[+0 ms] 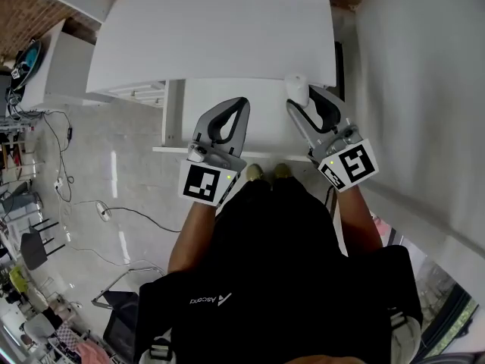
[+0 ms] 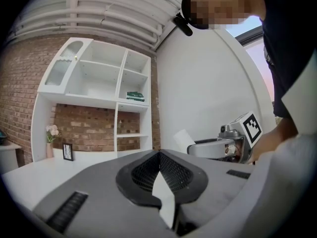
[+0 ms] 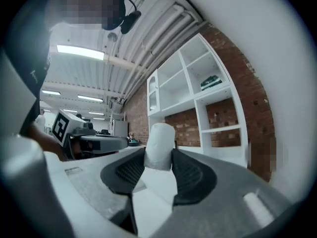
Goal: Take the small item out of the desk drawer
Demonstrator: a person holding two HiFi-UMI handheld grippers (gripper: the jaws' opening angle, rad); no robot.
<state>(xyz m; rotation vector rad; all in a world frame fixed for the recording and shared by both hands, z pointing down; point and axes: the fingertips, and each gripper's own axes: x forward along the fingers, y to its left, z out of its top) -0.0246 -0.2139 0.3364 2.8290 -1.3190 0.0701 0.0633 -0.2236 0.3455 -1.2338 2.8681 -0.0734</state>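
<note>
Fingers (image 3: 193, 175) of your right gripper (image 1: 303, 101) pinch the small white item (image 3: 159, 145) at their very tips, right of centre in the head view, just over the near edge of the worktop (image 1: 212, 36). Held that high, it looks already clear of the drawer. Your left gripper (image 1: 244, 101) has its fingers pressed together on nothing, probably kept aside as the spare hand.

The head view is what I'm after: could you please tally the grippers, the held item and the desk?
grippers: 2 (left gripper, right gripper)
small white item: 1, gripped by the right gripper
white desk: 1
total: 4
</note>
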